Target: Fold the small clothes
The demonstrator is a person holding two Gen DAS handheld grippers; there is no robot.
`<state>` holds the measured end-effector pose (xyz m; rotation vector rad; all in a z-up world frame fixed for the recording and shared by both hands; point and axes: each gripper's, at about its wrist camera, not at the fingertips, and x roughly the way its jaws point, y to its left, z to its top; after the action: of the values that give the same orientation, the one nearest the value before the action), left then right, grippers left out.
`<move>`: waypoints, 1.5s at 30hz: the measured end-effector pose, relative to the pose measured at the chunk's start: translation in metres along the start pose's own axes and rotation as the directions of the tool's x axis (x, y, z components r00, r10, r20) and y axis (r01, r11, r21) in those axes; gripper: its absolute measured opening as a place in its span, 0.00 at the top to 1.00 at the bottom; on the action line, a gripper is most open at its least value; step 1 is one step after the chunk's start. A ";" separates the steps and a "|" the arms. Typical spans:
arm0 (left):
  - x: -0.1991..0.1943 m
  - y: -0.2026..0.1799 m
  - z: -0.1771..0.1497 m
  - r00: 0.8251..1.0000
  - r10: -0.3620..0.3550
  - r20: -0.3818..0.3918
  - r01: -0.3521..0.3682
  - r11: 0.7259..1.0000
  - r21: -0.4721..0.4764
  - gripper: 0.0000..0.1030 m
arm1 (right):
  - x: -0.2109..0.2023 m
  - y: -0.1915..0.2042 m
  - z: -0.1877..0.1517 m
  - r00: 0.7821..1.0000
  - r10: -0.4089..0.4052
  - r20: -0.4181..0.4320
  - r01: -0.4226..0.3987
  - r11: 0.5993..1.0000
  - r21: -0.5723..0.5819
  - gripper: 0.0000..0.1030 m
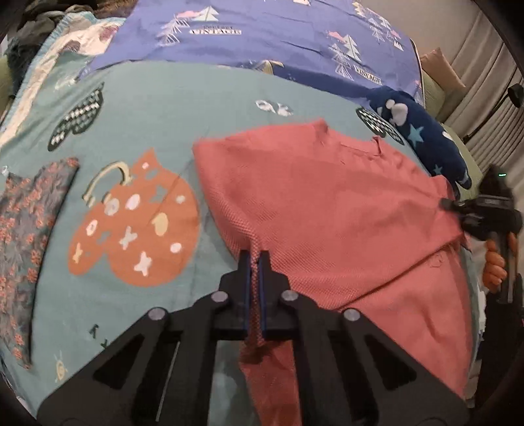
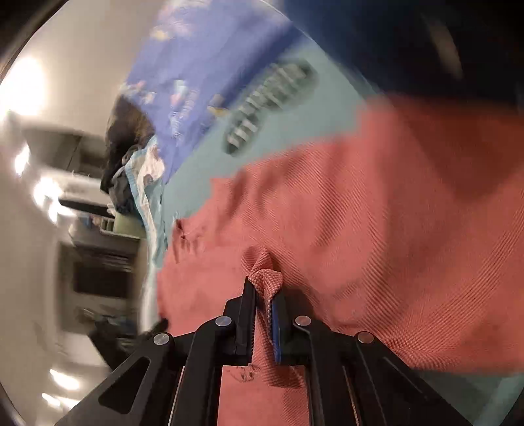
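Note:
A salmon-pink knit garment (image 1: 327, 209) lies spread on a teal patterned bedspread (image 1: 163, 108). My left gripper (image 1: 255, 255) is shut on its near-left edge, with a strip of cloth pinched between the blue pads. My right gripper (image 2: 263, 281) is shut on a bunched fold of the same garment (image 2: 360, 236); in the left wrist view it shows at the garment's right edge (image 1: 447, 203), held by a hand. The right wrist view is tilted and motion-blurred.
A folded floral cloth (image 1: 29, 229) lies at the left of the bedspread. A navy star-print cloth (image 1: 422, 131) lies at the back right. A blue "Vintage" sheet (image 1: 262, 29) covers the far side. A dark clothes pile (image 2: 127, 147) sits at the bed's far corner.

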<state>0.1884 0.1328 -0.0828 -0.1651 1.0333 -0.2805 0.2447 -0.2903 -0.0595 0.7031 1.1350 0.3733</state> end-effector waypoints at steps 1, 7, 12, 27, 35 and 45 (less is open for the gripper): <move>-0.002 0.000 -0.001 1.000 0.021 0.010 -0.021 1.000 0.011 0.95 | -0.011 0.009 0.001 0.999 -0.005 0.053 0.008 0.998 -0.058 0.94; -0.003 0.012 -0.007 0.995 0.097 0.012 -0.097 0.995 0.013 0.96 | -0.006 0.014 0.014 0.891 -0.431 0.140 0.450 0.878 -0.162 0.79; -0.016 0.016 -0.011 0.993 0.116 0.031 -0.116 0.993 0.002 0.95 | -0.023 0.005 -0.009 0.942 -0.301 0.147 0.317 0.942 -0.107 0.79; -0.008 0.001 -0.008 0.988 0.148 0.038 -0.147 0.989 -0.017 0.51 | -0.008 -0.001 -0.055 0.991 -0.133 0.024 0.134 0.990 -0.036 0.48; -0.007 0.006 -0.019 0.979 0.199 0.039 -0.198 0.980 -0.009 0.50 | 0.008 0.014 -0.044 0.981 -0.191 0.047 0.194 0.976 -0.098 0.93; -0.032 -0.012 -0.014 0.976 0.203 0.078 -0.205 0.979 0.021 0.48 | -0.076 -0.027 -0.067 0.954 -0.191 0.233 0.192 0.981 0.018 0.47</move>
<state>0.1588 0.1315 -0.0608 -0.0424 0.9618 -0.1017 0.1512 -0.3347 -0.0414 0.6088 0.9677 0.1238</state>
